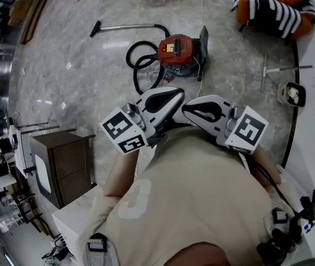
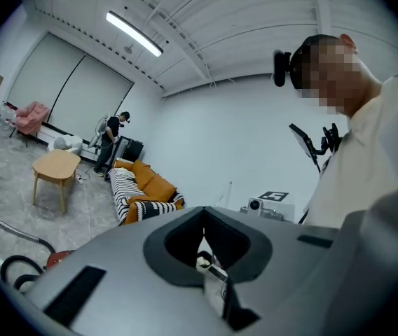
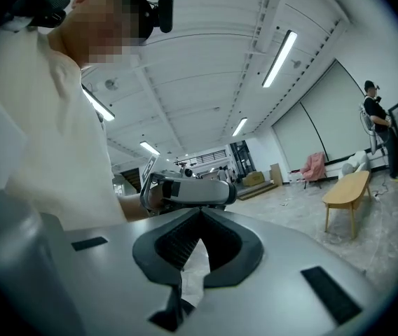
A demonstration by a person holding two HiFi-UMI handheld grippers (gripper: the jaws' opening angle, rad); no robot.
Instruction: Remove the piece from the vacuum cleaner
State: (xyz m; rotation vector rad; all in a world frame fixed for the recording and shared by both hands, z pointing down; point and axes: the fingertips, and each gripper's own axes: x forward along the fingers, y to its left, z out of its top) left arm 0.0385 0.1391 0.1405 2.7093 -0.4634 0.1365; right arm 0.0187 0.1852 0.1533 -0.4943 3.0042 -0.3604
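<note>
The red vacuum cleaner (image 1: 177, 50) stands on the marble floor ahead of me. Its black hose (image 1: 142, 65) lies coiled at its left, and a metal wand (image 1: 127, 27) runs further left to a floor nozzle (image 1: 95, 29). Both grippers are held close to my chest, well short of the vacuum, and point towards each other. My left gripper (image 1: 179, 95) (image 2: 203, 222) is shut with nothing between its jaws. My right gripper (image 1: 186, 109) (image 3: 200, 222) is also shut and empty. In the left gripper view a sliver of the red vacuum (image 2: 57, 257) and hose (image 2: 15, 267) shows low at the left.
A dark wooden cabinet (image 1: 63, 165) stands at my left. An orange sofa with a striped throw (image 1: 274, 7) (image 2: 146, 191) sits at the far right, with a long-handled tool (image 1: 290, 68) on the floor nearby. A low wooden table (image 2: 55, 166) (image 3: 350, 187) and a standing person (image 2: 111, 142) are further off.
</note>
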